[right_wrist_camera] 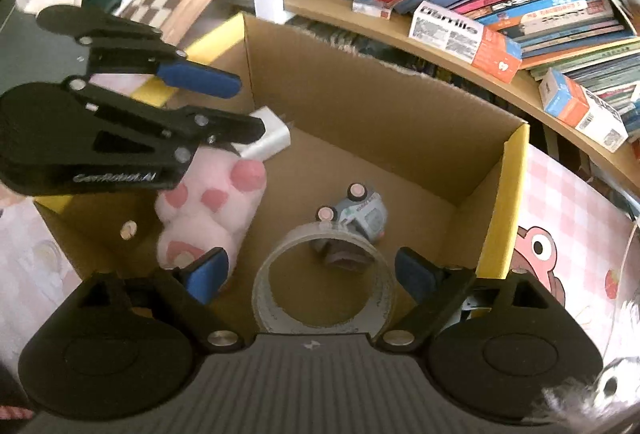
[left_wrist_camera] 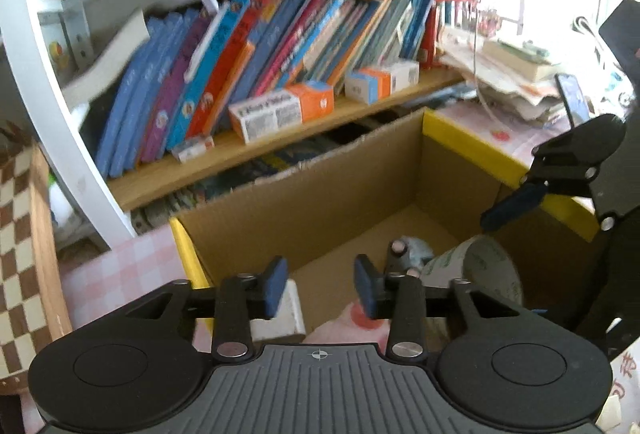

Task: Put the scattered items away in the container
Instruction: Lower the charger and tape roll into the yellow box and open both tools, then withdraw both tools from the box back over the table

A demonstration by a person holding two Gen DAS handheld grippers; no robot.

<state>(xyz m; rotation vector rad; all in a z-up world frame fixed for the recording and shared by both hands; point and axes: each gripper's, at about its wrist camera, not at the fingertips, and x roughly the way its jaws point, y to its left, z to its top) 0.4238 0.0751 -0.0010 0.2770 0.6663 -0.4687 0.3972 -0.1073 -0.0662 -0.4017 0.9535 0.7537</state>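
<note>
Two grippers over one cardboard box (right_wrist_camera: 360,106), both angled down into it. Right gripper (right_wrist_camera: 312,276) with jaws spread wide, nothing pinched; tape roll (right_wrist_camera: 324,284) directly between them, lying on the box floor, pads apart from its sides as far as can be told. Just beyond the jaws, past the roll's far rim, a small grey toy car (right_wrist_camera: 362,212) tipped with wheels showing. Off the left jaw, a pink plush paw (right_wrist_camera: 208,210) against the near box wall, and further out a white rectangular block (right_wrist_camera: 268,138) partly under the left gripper (right_wrist_camera: 236,106). Left gripper jaws parted, clear air between the blue pads, holding nothing. From the left wrist view, same gripper (left_wrist_camera: 320,284) low over the near box wall (left_wrist_camera: 304,202); white block (left_wrist_camera: 284,314) just under its left jaw, plush (left_wrist_camera: 352,326) below the gap, car (left_wrist_camera: 408,250) and tape roll (left_wrist_camera: 480,266) beyond the right jaw. Pink checked tabletop (right_wrist_camera: 568,194) beside the box, bookshelf (left_wrist_camera: 280,146) of leaning books behind.
</note>
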